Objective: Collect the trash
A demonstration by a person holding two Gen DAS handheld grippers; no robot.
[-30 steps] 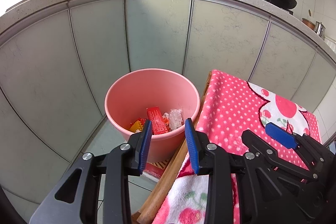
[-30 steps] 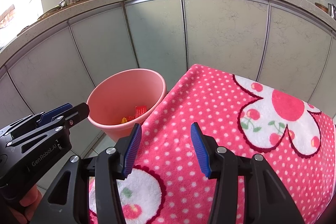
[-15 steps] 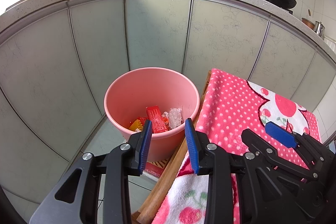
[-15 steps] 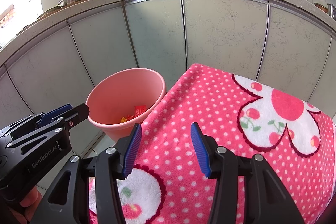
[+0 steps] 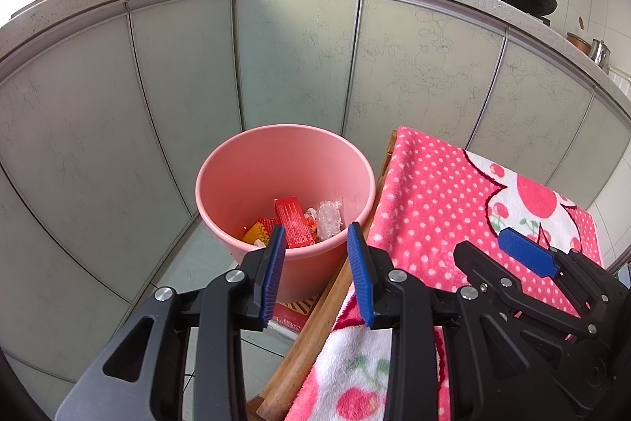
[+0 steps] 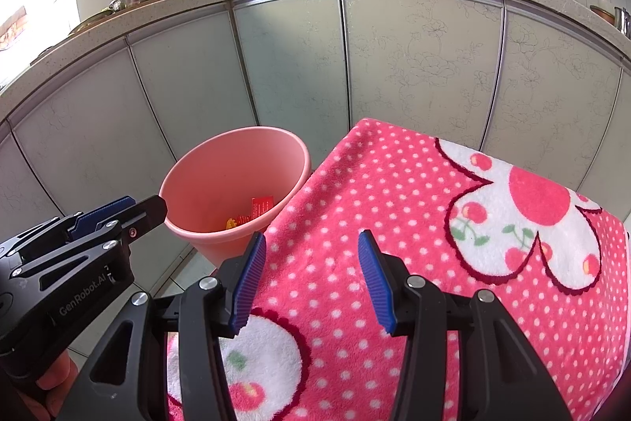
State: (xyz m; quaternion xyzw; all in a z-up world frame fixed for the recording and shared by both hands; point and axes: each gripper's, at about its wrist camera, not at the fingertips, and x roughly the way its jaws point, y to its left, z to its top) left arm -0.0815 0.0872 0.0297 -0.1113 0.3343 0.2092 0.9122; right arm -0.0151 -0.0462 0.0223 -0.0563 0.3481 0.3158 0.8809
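Left hand-held gripper [image 5: 315, 263]: jaws apart, empty, poised over the near rim of the pink bin [image 5: 221, 223]. Right hand-held gripper [image 6: 309, 283]: likewise parted, empty, above the table's pink towel [image 6: 394, 192] beside the bin. Trash [image 5: 294, 221] lies inside the bin; towel looks clear, so collection seems done. Bin's floor partly hidden.

Ahead of the left gripper [image 5: 315, 247], its blue pads hide the near rim of the round pink plastic bucket [image 5: 252, 164]. The lettering on the red wrapper [image 5: 292, 219] inside is too small to read. The pink polka-dot towel [image 6: 394, 192] under the right gripper [image 6: 311, 275] runs off the bottom edge.
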